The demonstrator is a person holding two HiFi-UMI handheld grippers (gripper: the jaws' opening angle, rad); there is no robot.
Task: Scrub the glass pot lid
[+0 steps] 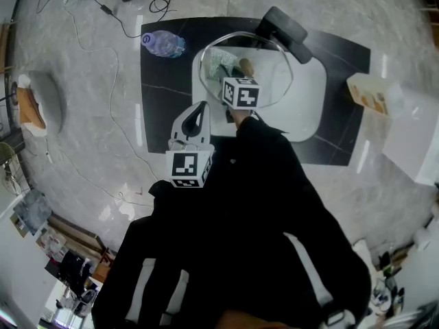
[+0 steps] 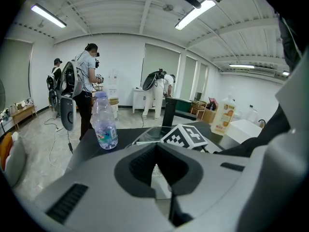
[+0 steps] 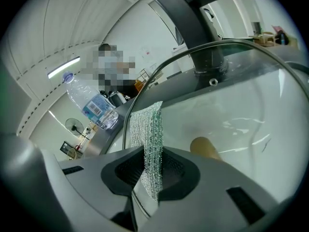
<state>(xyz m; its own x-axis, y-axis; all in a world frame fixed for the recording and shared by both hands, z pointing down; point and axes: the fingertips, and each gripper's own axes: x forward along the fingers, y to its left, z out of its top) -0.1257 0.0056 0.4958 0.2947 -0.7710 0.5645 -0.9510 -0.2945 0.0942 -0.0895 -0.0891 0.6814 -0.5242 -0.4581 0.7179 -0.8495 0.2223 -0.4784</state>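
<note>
The glass pot lid [image 1: 271,74] with a metal rim lies over a white tray [image 1: 309,108], with a black holder [image 1: 282,27] at its far edge. A brown knob [image 3: 205,149] shows through the glass [image 3: 231,110]. My right gripper [image 1: 232,74] is shut on a silvery-green mesh scrub cloth [image 3: 150,134], which stands against the lid's rim at its left side [image 1: 219,62]. My left gripper [image 1: 197,115] hovers near the tray's front left corner, jaws together and holding nothing [image 2: 164,178]. From there the lid [image 2: 154,132] shows faintly behind the right gripper's marker cube [image 2: 189,137].
A plastic water bottle [image 1: 163,44] lies on the black mat [image 1: 164,81] left of the tray. An orange-labelled bottle [image 1: 370,94] and a white box [image 1: 418,139] sit at the right. Cables run over the floor at the left. People [image 2: 87,81] stand in the background.
</note>
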